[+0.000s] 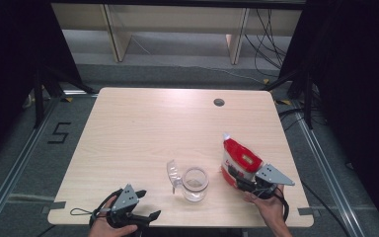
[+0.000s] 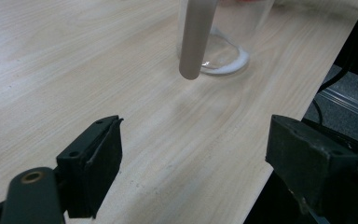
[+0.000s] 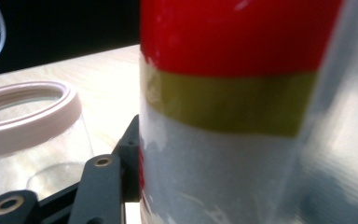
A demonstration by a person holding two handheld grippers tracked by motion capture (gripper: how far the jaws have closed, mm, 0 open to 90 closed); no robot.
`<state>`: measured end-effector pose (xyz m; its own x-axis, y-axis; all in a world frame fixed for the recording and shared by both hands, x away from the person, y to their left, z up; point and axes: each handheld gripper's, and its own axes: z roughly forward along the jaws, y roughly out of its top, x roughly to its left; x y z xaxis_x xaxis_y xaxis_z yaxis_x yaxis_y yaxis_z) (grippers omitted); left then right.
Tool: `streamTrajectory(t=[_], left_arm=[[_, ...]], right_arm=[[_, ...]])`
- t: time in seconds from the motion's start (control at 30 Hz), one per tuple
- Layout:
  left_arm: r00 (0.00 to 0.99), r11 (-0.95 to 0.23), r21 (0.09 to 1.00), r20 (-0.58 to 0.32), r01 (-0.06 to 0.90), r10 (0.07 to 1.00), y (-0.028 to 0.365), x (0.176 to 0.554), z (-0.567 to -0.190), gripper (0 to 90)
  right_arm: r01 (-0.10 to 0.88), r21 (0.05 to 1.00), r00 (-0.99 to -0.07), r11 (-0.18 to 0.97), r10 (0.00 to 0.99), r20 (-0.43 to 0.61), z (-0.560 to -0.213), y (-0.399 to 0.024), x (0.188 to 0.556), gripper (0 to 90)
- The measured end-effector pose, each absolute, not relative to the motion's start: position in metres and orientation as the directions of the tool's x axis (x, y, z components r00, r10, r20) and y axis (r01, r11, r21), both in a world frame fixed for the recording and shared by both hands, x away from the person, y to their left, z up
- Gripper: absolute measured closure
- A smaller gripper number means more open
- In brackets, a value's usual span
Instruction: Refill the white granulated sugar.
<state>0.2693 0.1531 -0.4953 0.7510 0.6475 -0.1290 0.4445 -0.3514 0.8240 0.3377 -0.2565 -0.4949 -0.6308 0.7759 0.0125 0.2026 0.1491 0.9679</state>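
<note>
Work in hand: pouring from the red-and-white soft plastic refill pouch (image 1: 238, 160) into the clear glass jar with a pale pink rim (image 1: 195, 183).
Pouch: upright near the table's front right, just right of the jar, its spout at the top corner, away from the jar.
Right gripper (image 1: 246, 183): its jaws pinch the pouch low down on its white part; in the right gripper view the red, olive and white bands (image 3: 228, 93) sit close before the camera.
Left gripper (image 1: 140, 217): jaws spread wide, nothing between them (it waits at the front left edge of the light wood-grain table (image 1: 143, 128), apart from the jar).
Jar: open, its clear hinged lid (image 1: 172, 171) swung to the left.
Done so far: jar opened, pouch gripped.
Left to do: judging by the nearly empty jar, tilting the pouch and the pour itself.
Writing: the pouch's print is too blurred to read; a "5" (image 1: 59, 133) is taped on the floor to the left.
</note>
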Motion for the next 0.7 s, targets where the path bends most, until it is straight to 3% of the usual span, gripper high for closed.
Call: streamTrajectory(t=[0.7], left_arm=[[0.763,-0.394,0.814,-0.090,0.427,0.640,0.157,0.271,-0.495,18.2]], right_arm=[[-0.023,0.932,-0.653,0.361,0.701,-0.287,-0.467,-0.256,0.310,49.2]])
